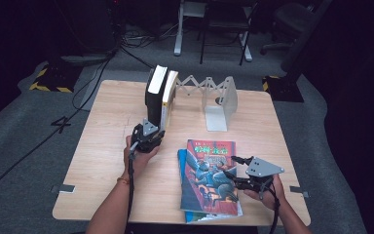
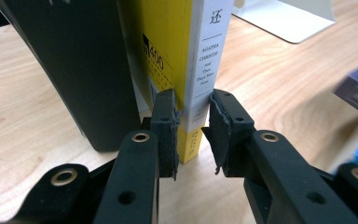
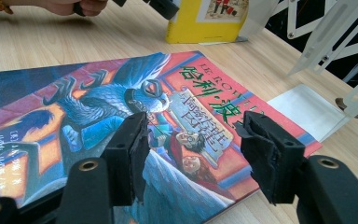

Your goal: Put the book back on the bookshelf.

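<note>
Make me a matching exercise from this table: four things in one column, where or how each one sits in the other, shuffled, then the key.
1. yellow book
2. black book
3. red-covered book
4. right gripper

A. lies flat on a blue book
B. stands upright, spine between the left gripper's jaws
C. stands leftmost in the white rack
D. open above a book cover

Pairs: 1-B, 2-C, 3-A, 4-D

The yellow book (image 2: 193, 79) with a white spine stands upright beside a black book (image 2: 81, 70); the illustrated red book (image 1: 211, 175) lies flat atop a blue one.
</note>
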Demonstrator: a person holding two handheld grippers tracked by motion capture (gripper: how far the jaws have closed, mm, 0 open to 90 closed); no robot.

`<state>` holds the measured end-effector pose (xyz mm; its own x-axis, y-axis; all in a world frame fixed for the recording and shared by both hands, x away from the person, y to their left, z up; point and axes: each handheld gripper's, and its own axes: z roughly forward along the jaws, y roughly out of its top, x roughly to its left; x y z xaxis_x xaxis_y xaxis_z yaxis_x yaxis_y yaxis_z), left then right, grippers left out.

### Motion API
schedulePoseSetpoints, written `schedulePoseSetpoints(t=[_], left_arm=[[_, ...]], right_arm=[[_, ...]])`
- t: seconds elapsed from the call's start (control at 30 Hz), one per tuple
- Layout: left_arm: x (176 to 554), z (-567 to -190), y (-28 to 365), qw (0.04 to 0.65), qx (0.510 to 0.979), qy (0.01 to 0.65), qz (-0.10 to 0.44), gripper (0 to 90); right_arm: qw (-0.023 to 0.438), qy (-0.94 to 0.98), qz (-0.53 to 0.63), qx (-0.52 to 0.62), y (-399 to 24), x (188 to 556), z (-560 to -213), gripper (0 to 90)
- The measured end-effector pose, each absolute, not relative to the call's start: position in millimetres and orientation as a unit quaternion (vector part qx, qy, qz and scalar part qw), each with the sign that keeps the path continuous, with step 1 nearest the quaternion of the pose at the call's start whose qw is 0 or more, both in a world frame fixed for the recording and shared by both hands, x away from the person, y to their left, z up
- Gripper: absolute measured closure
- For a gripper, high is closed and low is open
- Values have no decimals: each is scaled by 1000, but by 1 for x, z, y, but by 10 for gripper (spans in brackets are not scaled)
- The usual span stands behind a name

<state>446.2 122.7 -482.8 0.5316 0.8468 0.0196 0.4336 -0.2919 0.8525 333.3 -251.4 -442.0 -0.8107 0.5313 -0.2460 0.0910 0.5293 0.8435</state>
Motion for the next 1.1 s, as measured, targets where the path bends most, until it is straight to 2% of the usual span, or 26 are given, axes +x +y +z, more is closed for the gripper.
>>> schedulePoseSetpoints(t=[0.47,1.1], left_arm=[[470,-482,115,424,739,463,245,727],[474,-479,115,421,743,464,235,727]], right_arm=[[245,838,448,190,-253,334,-442,426],[254,835,445,202,-258,338,-441,435]])
